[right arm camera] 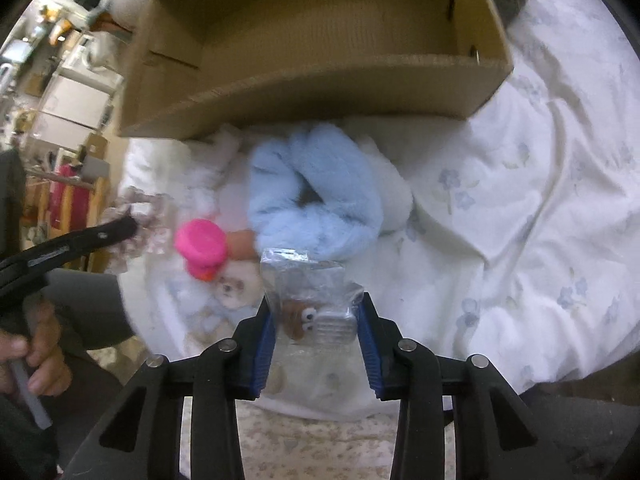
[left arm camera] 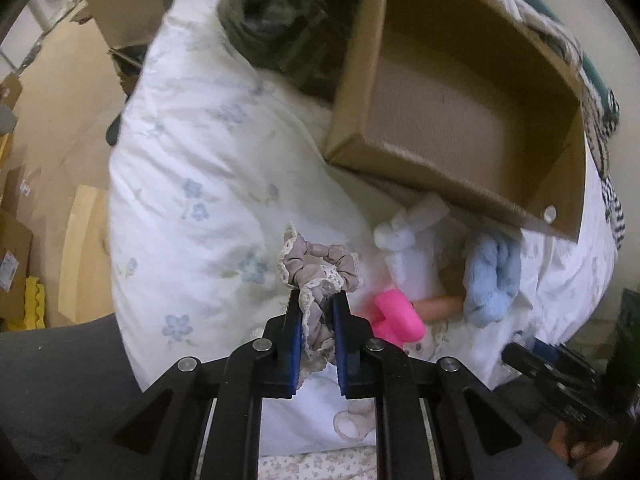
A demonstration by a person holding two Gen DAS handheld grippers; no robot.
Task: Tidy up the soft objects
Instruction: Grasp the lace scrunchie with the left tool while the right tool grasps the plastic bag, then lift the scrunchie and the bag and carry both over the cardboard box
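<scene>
My left gripper (left arm camera: 319,300) is shut on a grey lace-trimmed scrunchie (left arm camera: 316,270) and holds it above the bed. My right gripper (right arm camera: 316,304) is shut on a clear plastic packet (right arm camera: 310,292) with a small brown googly-eyed toy inside. An open cardboard box (left arm camera: 452,196) lies on the bed ahead; it also shows in the right wrist view (right arm camera: 304,100). In front of it lie a fluffy blue scrunchie (right arm camera: 316,196), a pink toy (right arm camera: 202,246) and a white fluffy item (left arm camera: 412,232).
A white floral duvet (right arm camera: 520,216) covers the bed. A dark garment (left arm camera: 276,20) lies behind the box. Cardboard boxes (left arm camera: 16,240) stand on the floor at left. The left gripper (right arm camera: 80,240) and the hand show at the right view's left edge.
</scene>
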